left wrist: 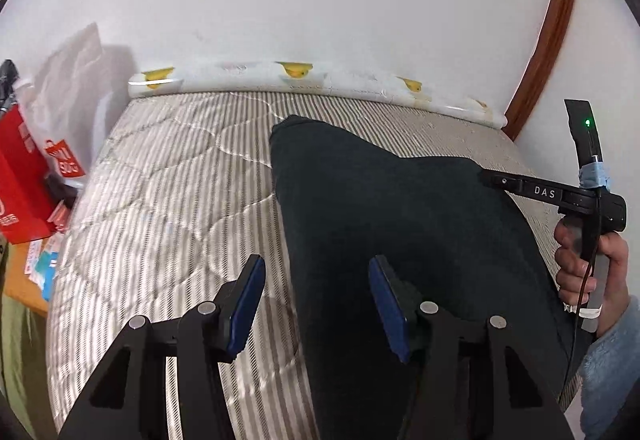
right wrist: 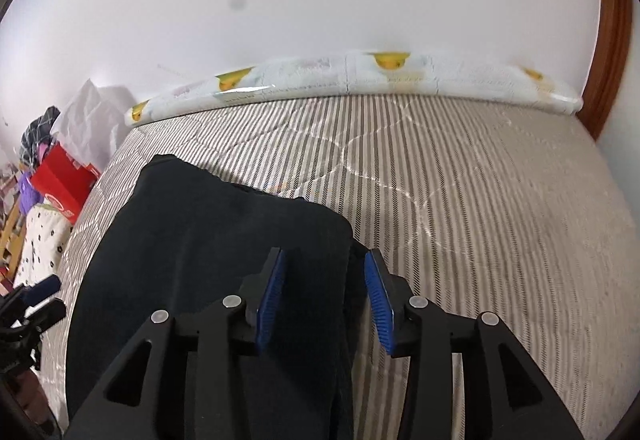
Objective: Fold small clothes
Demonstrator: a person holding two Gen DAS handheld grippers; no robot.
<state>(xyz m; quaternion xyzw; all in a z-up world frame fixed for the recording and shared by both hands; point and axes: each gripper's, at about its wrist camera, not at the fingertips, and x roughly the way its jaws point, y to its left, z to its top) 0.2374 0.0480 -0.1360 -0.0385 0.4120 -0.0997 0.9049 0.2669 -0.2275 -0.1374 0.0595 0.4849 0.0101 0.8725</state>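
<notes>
Dark navy folded fabric garment [left wrist: 400, 224] lying flat on striped quilted mattress [left wrist: 168, 200], left gripper [left wrist: 316, 304] released above its 9 o'clock edge, right gripper [right wrist: 324, 296] released, straddling its 3 o'clock edge

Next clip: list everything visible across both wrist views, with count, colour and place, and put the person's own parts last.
dark folded garment: one, near-black, lying on the mattress
striped quilted mattress: one, grey and white, fills the foreground
white roll with yellow prints: one, along the wall at the mattress's far edge
red box: one, left of the mattress among clutter
white plastic bag: one, far left
left gripper: one, black with blue pads, open over the garment's left edge
right gripper: one, same colours, open over the garment's right edge
hand: one, holding the right gripper's handle
</notes>
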